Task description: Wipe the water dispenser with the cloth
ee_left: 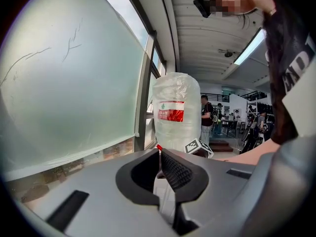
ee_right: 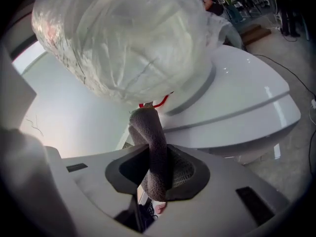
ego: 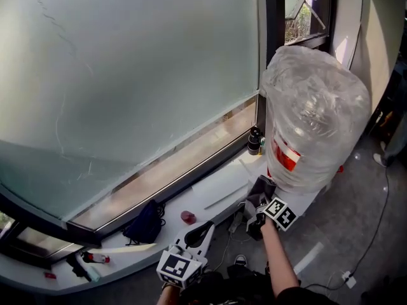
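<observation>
We counted two tools, one cloth, and one water dispenser [ego: 310, 197] carrying one big bottle [ego: 315, 113] wrapped in clear plastic. On the window sill [ego: 210, 192] to the left of both tools lay one dark bag [ego: 145, 223], one small pink thing [ego: 188, 217] and, farther off, one small black bottle [ego: 254, 141].

The right tool [ego: 257, 202] was stretched forward on a bare forearm [ego: 280, 259], its jaws pointing at the foot of the big bottle. They were clamped on the grey cloth [ee_right: 150, 132], which stood up from between them in a folded loop. The loop's top reached a red tie [ee_right: 158, 102] under the bottle, just ahead of the tool, but we could not tell whether it touched. The dispenser's white top lay just beyond and to the right of that tool.

The left tool [ego: 206, 227] sat lower and nearer the person, left of the right one. It tilted up toward the dispenser, with its jaw tips pressed together on nothing. In its own view the bottle stood straight ahead.

The bottle bore one red-and-white label [ee_left: 171, 111] with a green emblem; its writing was too small for us to read. Each tool carried a cube of black-and-white square markers.
</observation>
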The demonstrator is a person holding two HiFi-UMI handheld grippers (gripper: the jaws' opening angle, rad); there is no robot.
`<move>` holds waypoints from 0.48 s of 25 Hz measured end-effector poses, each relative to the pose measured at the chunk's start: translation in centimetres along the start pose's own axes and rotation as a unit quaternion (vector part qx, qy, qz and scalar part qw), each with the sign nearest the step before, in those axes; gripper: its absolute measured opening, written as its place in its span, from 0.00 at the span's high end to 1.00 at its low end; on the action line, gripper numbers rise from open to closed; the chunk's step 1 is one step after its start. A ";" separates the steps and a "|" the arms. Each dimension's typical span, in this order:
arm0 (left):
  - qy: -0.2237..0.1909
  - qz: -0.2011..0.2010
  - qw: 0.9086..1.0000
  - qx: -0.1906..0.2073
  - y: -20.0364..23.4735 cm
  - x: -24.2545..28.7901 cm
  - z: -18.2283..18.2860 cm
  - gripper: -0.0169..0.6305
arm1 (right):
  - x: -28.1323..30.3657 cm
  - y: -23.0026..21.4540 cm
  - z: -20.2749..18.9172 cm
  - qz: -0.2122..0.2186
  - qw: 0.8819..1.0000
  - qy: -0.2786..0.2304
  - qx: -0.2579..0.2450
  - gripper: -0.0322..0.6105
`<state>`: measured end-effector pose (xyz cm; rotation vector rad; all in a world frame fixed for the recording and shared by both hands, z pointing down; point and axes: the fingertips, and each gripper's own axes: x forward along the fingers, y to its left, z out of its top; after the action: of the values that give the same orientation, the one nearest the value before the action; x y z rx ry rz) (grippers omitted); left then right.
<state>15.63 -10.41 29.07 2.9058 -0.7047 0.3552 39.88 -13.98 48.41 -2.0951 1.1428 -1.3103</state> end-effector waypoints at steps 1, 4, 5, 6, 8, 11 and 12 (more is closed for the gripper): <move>0.001 -0.005 1.000 0.000 -0.1 0.2 0.0 0.94 | -0.5 -0.4 0.0 -0.002 1.000 -0.001 0.002 0.79; 0.003 -0.030 1.000 0.008 -0.7 1.0 0.3 0.94 | -2.3 -2.1 0.5 -0.009 1.000 -0.012 0.016 0.79; 0.004 -0.040 0.999 0.011 -1.0 1.3 0.4 0.94 | -2.9 -2.8 0.7 -0.011 1.000 -0.018 0.023 0.79; 0.004 -0.051 0.999 0.014 -1.3 1.5 0.5 0.94 | -3.6 -3.4 0.8 -0.013 0.999 -0.024 0.030 0.79; 0.003 -0.074 0.997 0.019 -2.1 1.8 0.7 0.94 | -5.1 -4.7 1.1 -0.021 0.998 -0.037 0.041 0.79; 0.000 -0.112 0.993 0.030 -3.7 1.8 1.0 0.94 | -7.7 -7.1 1.7 -0.042 0.996 -0.062 0.050 0.79; -0.001 -0.123 0.992 0.033 -4.1 1.7 1.0 0.94 | -8.5 -7.9 1.8 -0.051 0.995 -0.070 0.052 0.79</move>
<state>19.18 -7.75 28.21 3.0082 -0.3349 0.3515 42.92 -2.62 48.55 -2.1557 0.9000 -1.2180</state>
